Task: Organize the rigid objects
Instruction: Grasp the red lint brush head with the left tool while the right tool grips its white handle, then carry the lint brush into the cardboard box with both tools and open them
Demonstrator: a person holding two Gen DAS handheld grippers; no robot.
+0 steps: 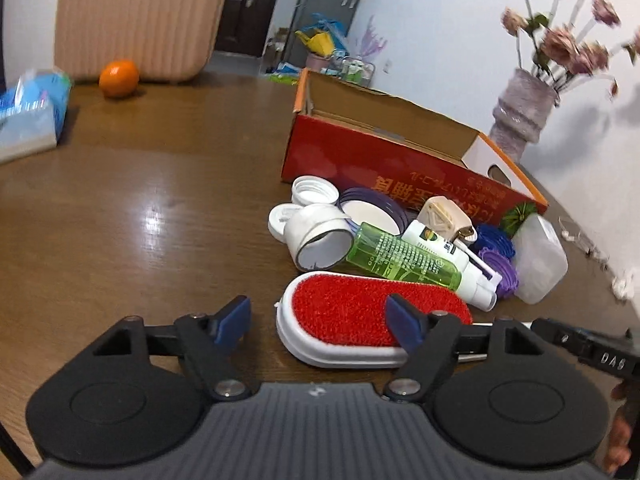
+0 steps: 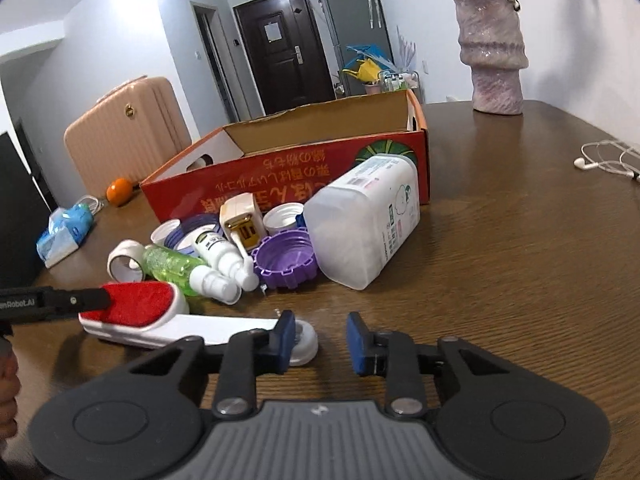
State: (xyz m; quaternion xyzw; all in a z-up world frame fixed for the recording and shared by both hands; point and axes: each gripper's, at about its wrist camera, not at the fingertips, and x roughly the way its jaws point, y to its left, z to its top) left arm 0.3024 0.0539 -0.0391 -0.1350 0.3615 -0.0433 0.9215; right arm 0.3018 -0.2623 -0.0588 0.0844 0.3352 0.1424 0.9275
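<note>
Several small rigid things lie heaped on the brown tabletop (image 2: 500,240) just in front of an open red cardboard box (image 2: 280,184); nearest is a lint brush (image 1: 372,316), white-bodied with a red bristly pad and a flat white handle; behind it a green clear bottle (image 1: 400,258), a white spray bottle (image 2: 218,250), a purple lid (image 2: 286,260) and a frosted jar (image 2: 368,220) on its side. Left gripper (image 1: 318,318) jaws stand apart over the brush, gripping nothing; right gripper (image 2: 320,338) jaws are narrower, empty, beside a small white cap (image 2: 306,346).
</note>
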